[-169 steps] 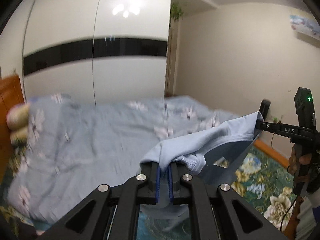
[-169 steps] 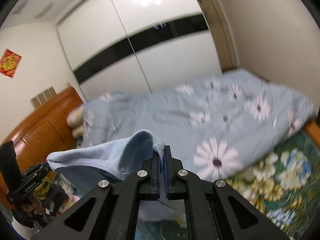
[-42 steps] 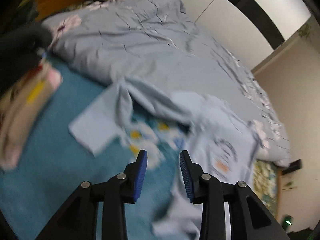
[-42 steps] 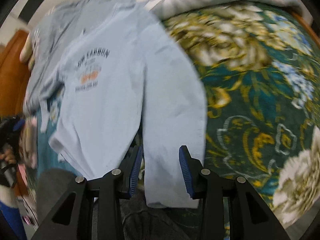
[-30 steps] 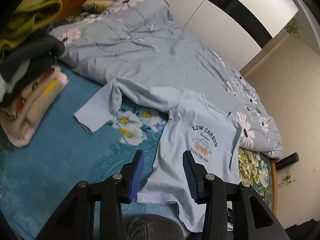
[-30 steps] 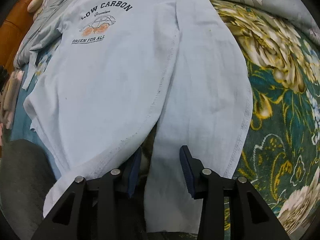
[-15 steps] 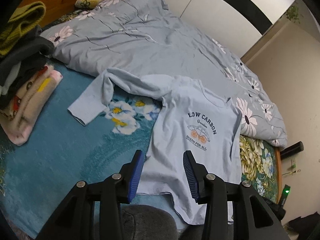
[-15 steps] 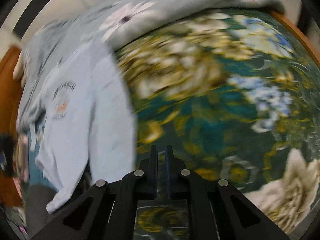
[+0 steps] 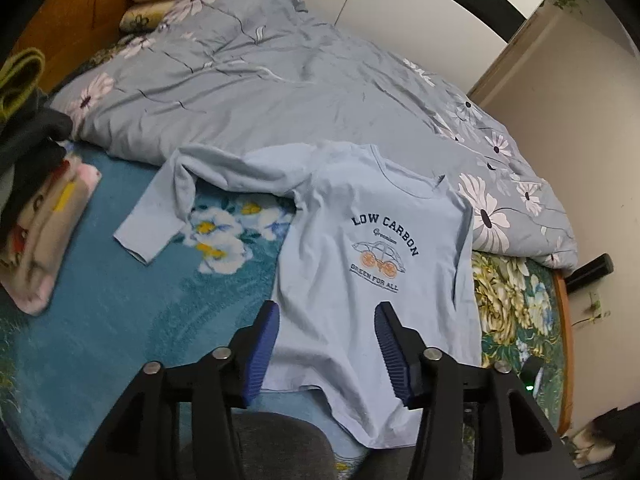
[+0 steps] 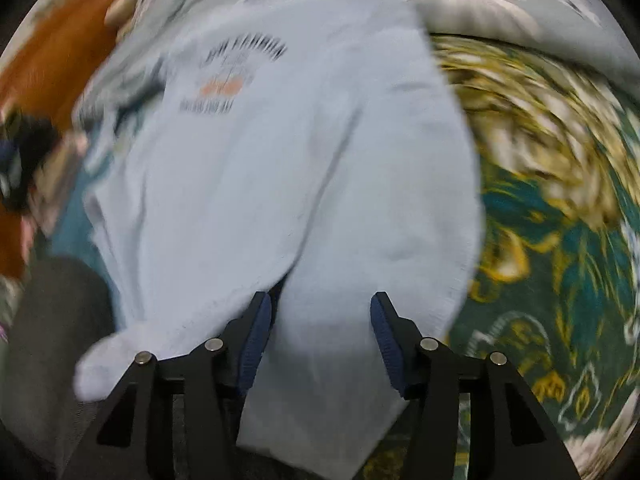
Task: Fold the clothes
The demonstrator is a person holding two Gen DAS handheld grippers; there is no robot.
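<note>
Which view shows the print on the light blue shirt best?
The left wrist view: the print is sharp, reading LOW CARBON and GREEN FOR ALL around a small car with orange wheels, on the light blue shirt spread flat. In the right wrist view the same print is motion-blurred and unreadable.

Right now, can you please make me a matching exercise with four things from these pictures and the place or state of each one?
Things:
1. light blue long-sleeved shirt
2. grey flowered duvet
3. stack of folded clothes
4. left gripper

Places or states:
A. piled at the left edge of the bed
B. open above the shirt's hem
C. spread flat, print facing up
D. bunched along the far side of the bed

Pairs: 1-C, 2-D, 3-A, 4-B
</note>
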